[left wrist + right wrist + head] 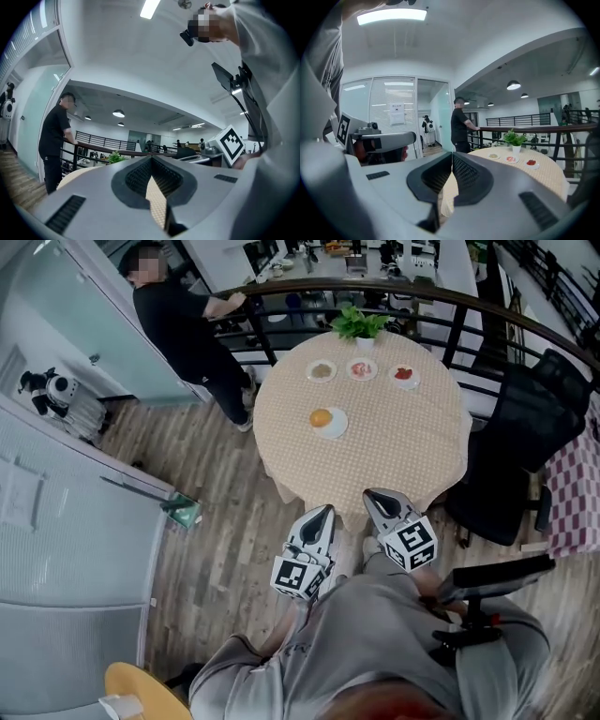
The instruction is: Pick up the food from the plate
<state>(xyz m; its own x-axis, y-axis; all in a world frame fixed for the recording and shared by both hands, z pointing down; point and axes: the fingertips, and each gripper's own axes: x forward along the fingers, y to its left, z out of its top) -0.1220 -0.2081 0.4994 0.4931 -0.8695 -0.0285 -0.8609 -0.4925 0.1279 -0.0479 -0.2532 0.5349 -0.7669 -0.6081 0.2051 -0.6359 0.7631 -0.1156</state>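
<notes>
Table (403,456) with the food (320,417) stands at twelve o'clock beyond reach, presumably why you hold left gripper (321,514) and right gripper (376,496) closed, empty.

At far edge of tabletop (394,446), plant (361,326). Just before it, in a row: left plate (322,370), middle plate (362,369), right plate (404,375). Nearer, left of centre, near plate (338,425) with food (321,417) on it. Right of tabletop, chair (530,437). Far left, by railing (309,287), person (187,329). Short of near edge, left tongs (319,519) beside right tongs (377,501).
</notes>
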